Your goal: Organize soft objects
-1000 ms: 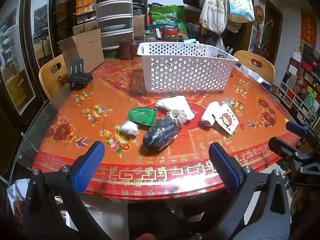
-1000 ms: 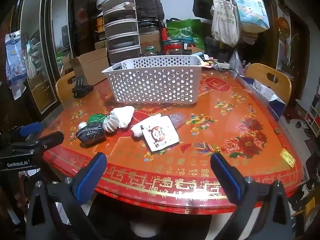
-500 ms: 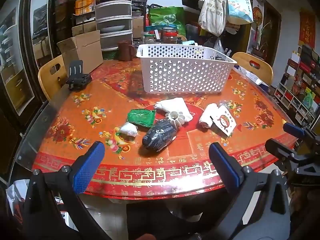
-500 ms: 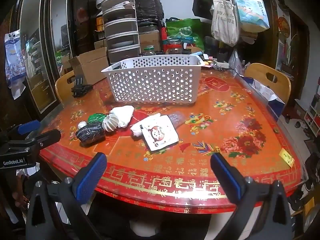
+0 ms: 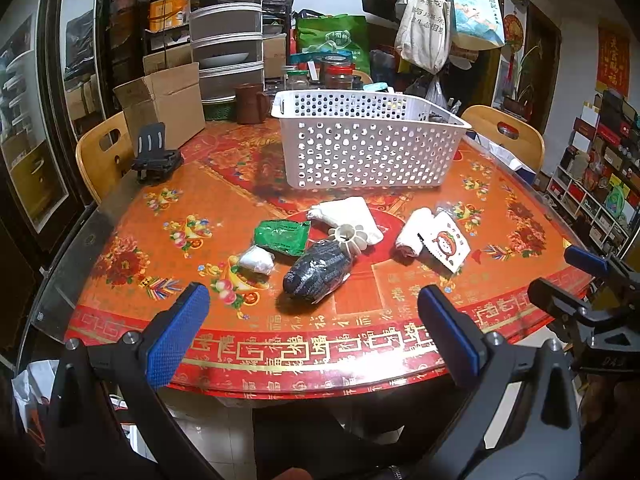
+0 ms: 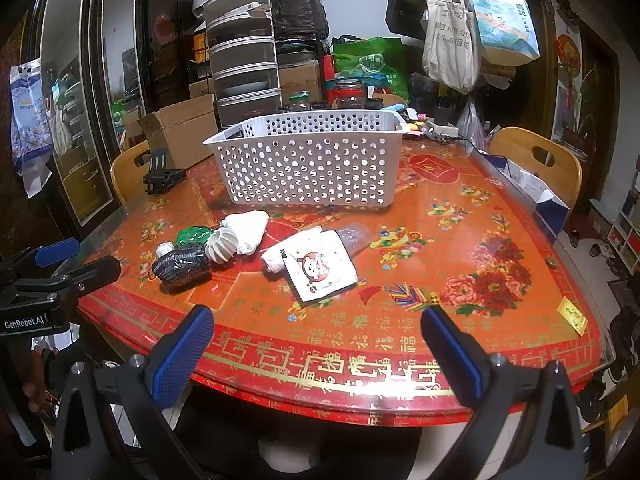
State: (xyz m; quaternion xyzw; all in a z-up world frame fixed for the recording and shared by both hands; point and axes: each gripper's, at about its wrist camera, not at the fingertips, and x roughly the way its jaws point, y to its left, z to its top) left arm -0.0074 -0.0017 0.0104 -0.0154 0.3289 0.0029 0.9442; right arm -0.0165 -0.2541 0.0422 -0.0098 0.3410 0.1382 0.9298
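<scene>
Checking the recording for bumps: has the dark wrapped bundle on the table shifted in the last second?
No. The dark wrapped bundle keeps its place on the table, touching the white ribbed piece, in front of the white basket.

On the table [image 5: 128, 216] the basket [image 5: 368, 148] stands far. Nearer lies a cluster: the small bundle [image 5: 257, 259] at the left, the packet [image 5: 282, 236] behind it, the dark roll [image 5: 318, 272] in the middle, the printed pouch [image 5: 446, 246] at the right.

Left gripper [image 5: 312, 328] and right gripper [image 6: 316, 340] hover, fingers spread wide.
</scene>
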